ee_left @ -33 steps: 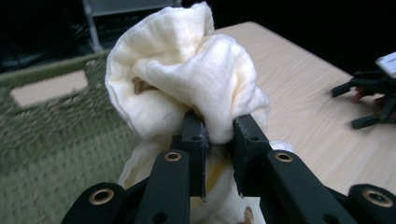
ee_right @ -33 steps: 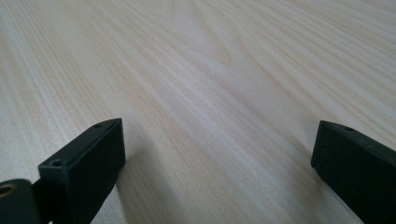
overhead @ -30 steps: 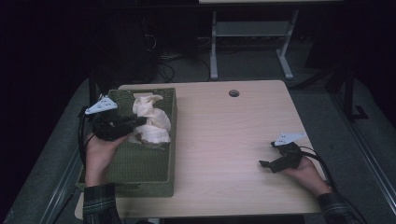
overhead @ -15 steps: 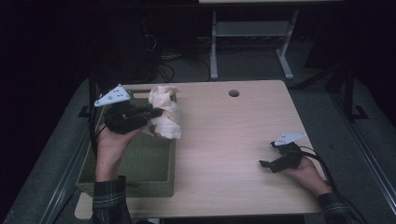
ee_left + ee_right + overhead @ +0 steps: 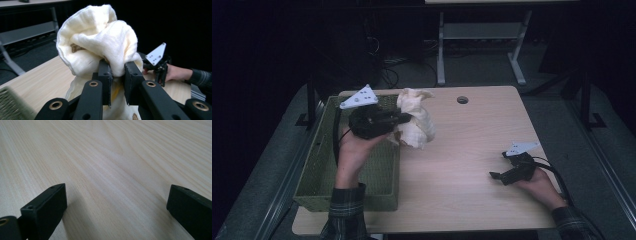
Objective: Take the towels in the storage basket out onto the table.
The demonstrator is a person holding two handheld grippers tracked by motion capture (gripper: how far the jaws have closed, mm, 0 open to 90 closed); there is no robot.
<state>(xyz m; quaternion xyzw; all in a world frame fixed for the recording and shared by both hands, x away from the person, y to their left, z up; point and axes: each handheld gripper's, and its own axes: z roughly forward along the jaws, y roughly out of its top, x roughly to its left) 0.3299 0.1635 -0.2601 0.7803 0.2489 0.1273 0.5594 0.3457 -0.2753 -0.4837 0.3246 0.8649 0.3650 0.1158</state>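
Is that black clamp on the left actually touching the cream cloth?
Touching. In the left gripper view, the left gripper has both jaws pinched on a fold of the cloth, which bulges above them. The high view shows the cloth hanging from it.

Left gripper point(image 5: 404, 119) lifted the cream cloth point(image 5: 416, 125) out of the green basket point(image 5: 319, 165), carried it up and rightward, past the basket rim, over the table point(image 5: 472, 165).

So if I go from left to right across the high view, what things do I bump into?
Green basket → left claw → cream cloth it grips → round hole in the table → right claw.
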